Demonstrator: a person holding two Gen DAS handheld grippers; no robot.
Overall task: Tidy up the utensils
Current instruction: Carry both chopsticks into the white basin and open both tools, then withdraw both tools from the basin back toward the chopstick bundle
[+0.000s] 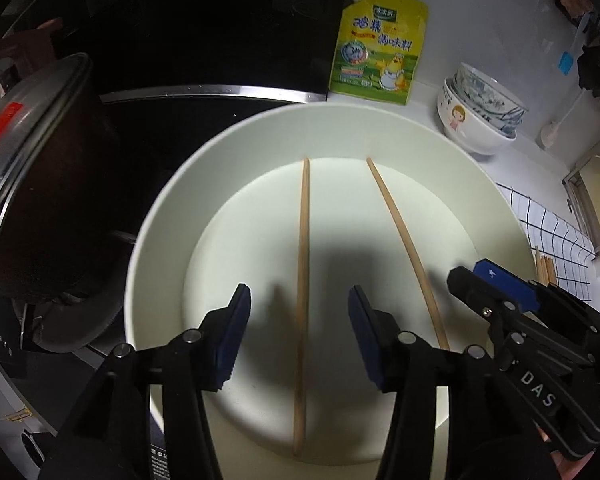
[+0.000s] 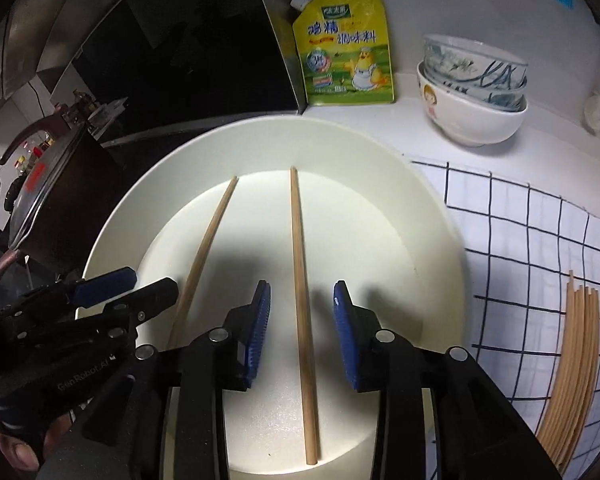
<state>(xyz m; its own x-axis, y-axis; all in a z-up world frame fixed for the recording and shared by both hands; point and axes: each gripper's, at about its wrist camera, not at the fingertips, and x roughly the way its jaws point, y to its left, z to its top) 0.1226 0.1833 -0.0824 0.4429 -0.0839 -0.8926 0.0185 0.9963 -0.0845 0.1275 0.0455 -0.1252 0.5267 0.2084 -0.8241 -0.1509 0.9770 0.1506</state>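
Two wooden chopsticks rest side by side inside a round white tub (image 1: 340, 120) (image 2: 300, 132). My left gripper (image 1: 300, 294) (image 2: 148, 280) is open above the tub. The left chopstick (image 1: 302, 240) (image 2: 208, 240) runs between its blue pads without touching either. My right gripper (image 2: 302, 288) (image 1: 470, 272) is open too. The right chopstick (image 2: 298, 240) (image 1: 400, 220) passes between its pads with a gap on both sides. The two grippers hang close beside each other, both pointing steeply down into the tub.
A yellow seasoning pouch (image 2: 346, 48) stands behind the tub, with stacked bowls (image 2: 472, 92) to its right. A chequered cloth (image 2: 520, 240) on the right carries a bundle of chopsticks (image 2: 576, 360). A dark lidded pot (image 1: 32, 168) sits on the black hob at left.
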